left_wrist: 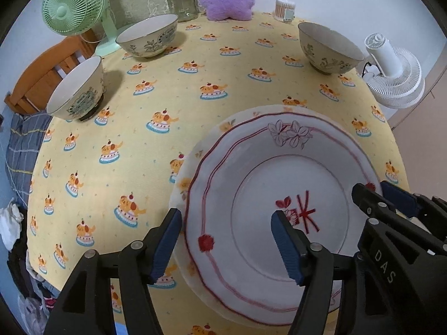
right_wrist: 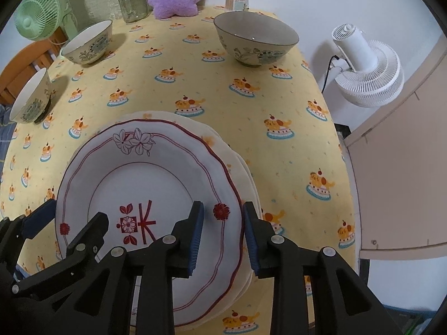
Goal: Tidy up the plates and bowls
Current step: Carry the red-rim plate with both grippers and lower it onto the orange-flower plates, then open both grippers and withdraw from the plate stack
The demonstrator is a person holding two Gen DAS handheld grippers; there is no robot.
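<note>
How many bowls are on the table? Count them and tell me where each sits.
3. One bowl sits at the table's left edge, a second bowl at the far left beside the green fan, and a third bowl at the far right. None seems hidden.

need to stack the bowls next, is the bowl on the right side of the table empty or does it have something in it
Empty. The right wrist view looks into the bowl and shows only its bare grey inside; it stands upright on the tablecloth.
</note>
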